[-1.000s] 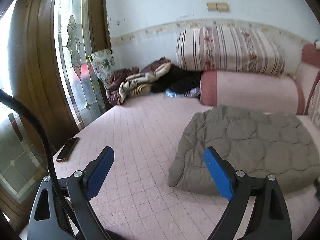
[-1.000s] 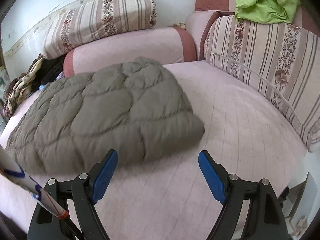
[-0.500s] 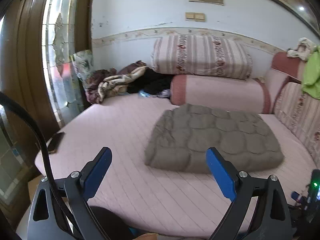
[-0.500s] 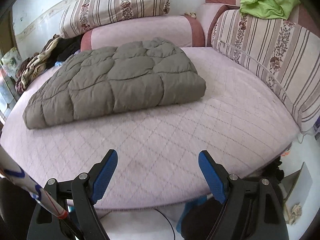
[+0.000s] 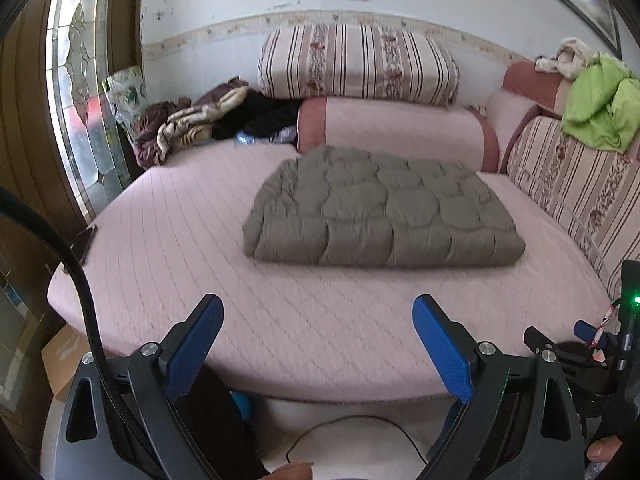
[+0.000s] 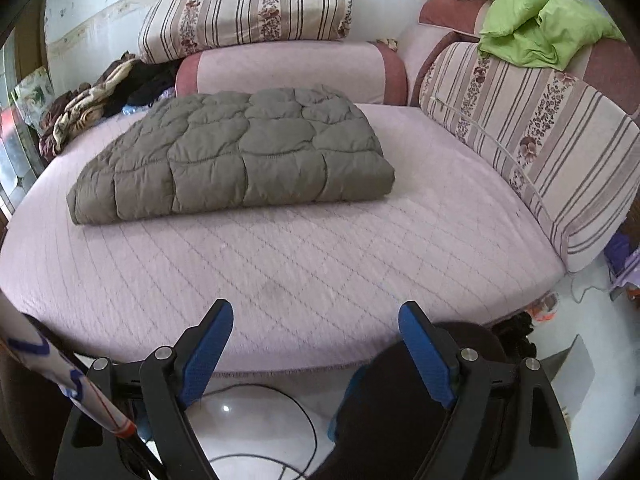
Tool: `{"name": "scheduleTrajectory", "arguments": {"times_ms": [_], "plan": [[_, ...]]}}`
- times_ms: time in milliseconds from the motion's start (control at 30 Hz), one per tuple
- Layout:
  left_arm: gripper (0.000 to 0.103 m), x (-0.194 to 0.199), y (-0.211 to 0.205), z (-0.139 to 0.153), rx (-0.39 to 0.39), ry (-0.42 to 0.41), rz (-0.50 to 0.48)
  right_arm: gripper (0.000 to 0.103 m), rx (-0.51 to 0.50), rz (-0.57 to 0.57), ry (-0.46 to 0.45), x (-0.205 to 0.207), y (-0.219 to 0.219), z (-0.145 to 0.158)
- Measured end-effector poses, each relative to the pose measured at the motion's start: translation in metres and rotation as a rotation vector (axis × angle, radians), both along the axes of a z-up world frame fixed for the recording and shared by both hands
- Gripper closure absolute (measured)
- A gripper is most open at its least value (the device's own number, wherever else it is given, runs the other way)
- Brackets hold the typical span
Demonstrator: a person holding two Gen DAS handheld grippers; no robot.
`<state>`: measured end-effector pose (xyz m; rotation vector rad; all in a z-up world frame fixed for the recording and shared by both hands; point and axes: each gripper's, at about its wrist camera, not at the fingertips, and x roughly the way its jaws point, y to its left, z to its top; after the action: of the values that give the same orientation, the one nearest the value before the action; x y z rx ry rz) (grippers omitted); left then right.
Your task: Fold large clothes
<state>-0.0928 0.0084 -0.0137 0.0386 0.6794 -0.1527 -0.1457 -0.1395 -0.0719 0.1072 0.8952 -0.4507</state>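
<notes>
A grey-green quilted garment [image 5: 380, 210] lies folded into a flat rectangle on the pink quilted bed [image 5: 200, 240]. It also shows in the right wrist view [image 6: 236, 160], left of the middle of the bed [image 6: 320, 264]. My left gripper [image 5: 318, 320] is open and empty, held back over the bed's front edge, well short of the garment. My right gripper [image 6: 316, 322] is open and empty, also at the front edge, apart from the garment.
Striped cushions [image 5: 356, 64] and a pink bolster [image 5: 400, 128] line the back; a striped cushion [image 6: 532, 136] with green cloth [image 6: 540, 32] stands right. A clothes pile [image 5: 200, 124] lies back left. A phone [image 5: 86, 240] rests on the left edge. Cables cross the floor [image 6: 260, 420].
Both grippers have pulled back and away from the garment to the bed's front edge. The folded garment has stayed in place. Both stay open.
</notes>
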Motion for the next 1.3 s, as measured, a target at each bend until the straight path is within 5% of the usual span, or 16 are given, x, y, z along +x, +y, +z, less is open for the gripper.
{"name": "scheduleTrajectory", "arguments": {"times_ms": [700,1300], "plan": [[0.008,-0.016,-0.014,-0.008,0.059,0.065,-0.017,0.011,-0.111,-0.003,0.063,-0.009,0.017,0.027],[0.008,-0.013,-0.027,-0.012,0.065,0.106,-0.083,0.011,-0.074,0.006,0.091,0.001,0.012,0.017]]}}
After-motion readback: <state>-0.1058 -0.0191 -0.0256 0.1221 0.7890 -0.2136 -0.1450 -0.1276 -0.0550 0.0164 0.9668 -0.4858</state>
